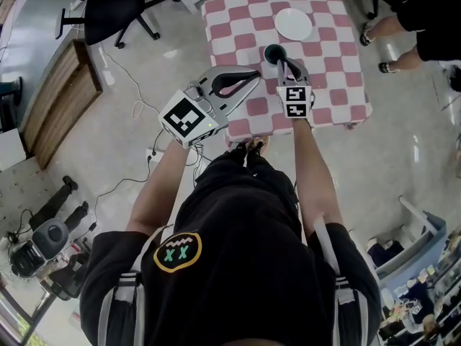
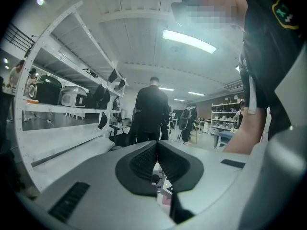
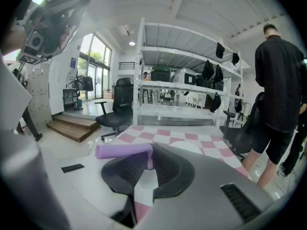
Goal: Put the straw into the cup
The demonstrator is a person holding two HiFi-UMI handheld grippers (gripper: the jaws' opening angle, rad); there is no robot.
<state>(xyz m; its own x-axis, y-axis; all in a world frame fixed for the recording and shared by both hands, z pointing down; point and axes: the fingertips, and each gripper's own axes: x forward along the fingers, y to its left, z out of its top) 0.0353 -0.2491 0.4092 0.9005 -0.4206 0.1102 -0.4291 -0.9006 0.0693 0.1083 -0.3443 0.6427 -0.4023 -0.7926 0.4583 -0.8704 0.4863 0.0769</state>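
head view, with both claw views. the bench (image 1: 331, 63), draped in a pink-and-white checked cloth, fills the 12 to 1 o'clock part of the head view. on it stands the dark cup (image 1: 274, 52), with a round white plate (image 1: 293, 24) at the cup's 1 o'clock, apart from it. the right claw (image 1: 287, 67) reaches over the near half of the bench, its tips just at the cup's 5 o'clock. in the right claw view this claw (image 3: 150, 159) is clamped on the straw (image 3: 124, 150). the straw is lilac and bent: a short leg is pinched between the pads and a longer leg runs out towards 9 o'clock, above the checked bench (image 3: 192, 135). the straw is not in the cup. the left claw (image 1: 253, 76) hangs at the right claw's 9 o'clock, over the bench's near left edge. in the left claw view its (image 2: 157, 147) pads meet at the tips with nothing between them. background: an office chair (image 3: 117, 111), white shelving (image 3: 177, 87) and a standing person in black (image 3: 278, 90).
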